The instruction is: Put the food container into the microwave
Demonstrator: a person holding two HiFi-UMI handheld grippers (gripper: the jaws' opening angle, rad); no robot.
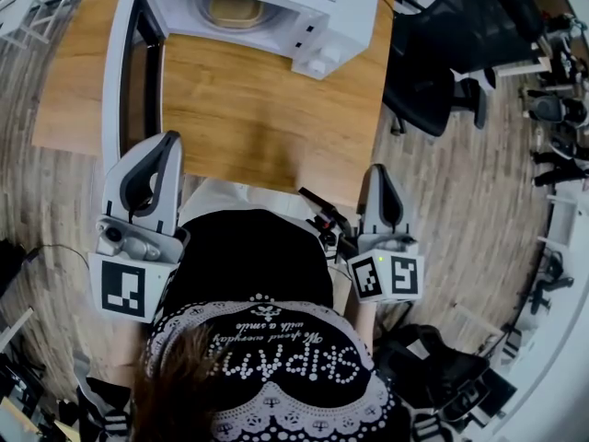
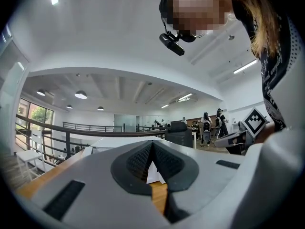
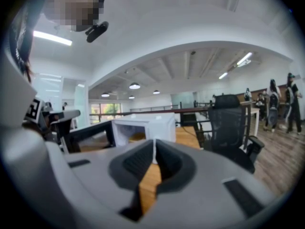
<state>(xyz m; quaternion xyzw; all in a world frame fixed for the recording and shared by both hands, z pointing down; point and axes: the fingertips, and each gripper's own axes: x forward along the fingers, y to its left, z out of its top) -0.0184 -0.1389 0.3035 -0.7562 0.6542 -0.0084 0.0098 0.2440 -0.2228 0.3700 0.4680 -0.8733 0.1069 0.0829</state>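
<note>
The white microwave (image 1: pixel 304 12) stands at the far end of the wooden table (image 1: pixel 248 118), its door (image 1: pixel 127 76) swung open to the left. Inside its cavity sits the tan food container (image 1: pixel 235 9). My left gripper (image 1: pixel 171 138) is at the table's near left edge, close to the open door, jaws shut with nothing in them. My right gripper (image 1: pixel 378 169) hovers at the near right edge, also shut and empty. In the right gripper view the open microwave (image 3: pixel 143 128) lies straight ahead beyond the closed jaws (image 3: pixel 154 144). The left gripper view shows its closed jaws (image 2: pixel 152 144).
A black office chair (image 1: pixel 442 53) stands right of the table, also ahead on the right in the right gripper view (image 3: pixel 228 123). Several people stand far off across the room (image 3: pixel 281 104). Wooden floor surrounds the table.
</note>
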